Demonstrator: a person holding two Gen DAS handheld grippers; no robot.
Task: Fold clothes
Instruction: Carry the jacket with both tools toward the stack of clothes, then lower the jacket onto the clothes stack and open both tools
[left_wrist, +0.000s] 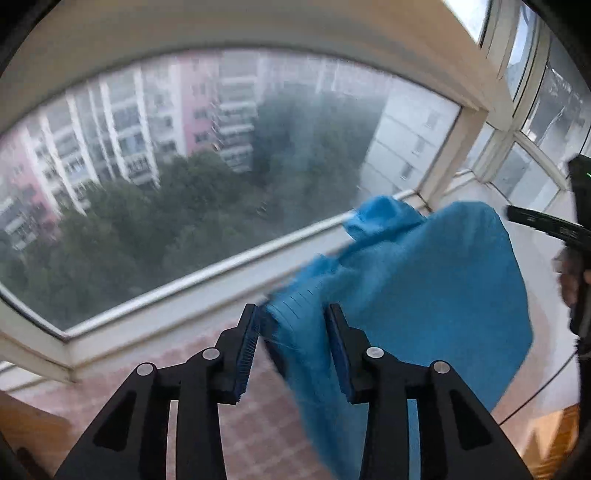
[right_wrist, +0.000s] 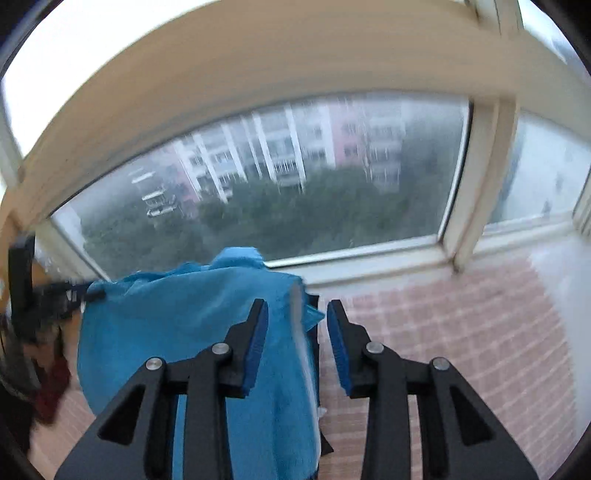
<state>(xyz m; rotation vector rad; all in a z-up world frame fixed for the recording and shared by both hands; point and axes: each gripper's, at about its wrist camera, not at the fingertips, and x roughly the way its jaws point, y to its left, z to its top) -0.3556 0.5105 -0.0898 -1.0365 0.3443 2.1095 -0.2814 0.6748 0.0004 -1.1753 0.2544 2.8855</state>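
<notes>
Two grippers held one blue garment (left_wrist: 424, 280) aloft in front of the window (left_wrist: 207, 177), well above the tiled sill wall (right_wrist: 443, 332) below the glass. The left gripper (left_wrist: 291, 347) had a ribbed hem bunched between its pads, though the jaws stood fairly wide, so the clamp looked loose. The right gripper (right_wrist: 297, 347) had the cloth's edge lying against its left pad with a visible gap to the right pad; whether it truly gripped could not be told. Both views were blurred, which suggested quick movement. The chief risk, in my judgement, was a corner slipping free from such slack purchase, letting the garment drop or twist out of line. Beside the window frame, room for movement looked open on either side; no flat surface for laying the cloth showed near the window.
</notes>
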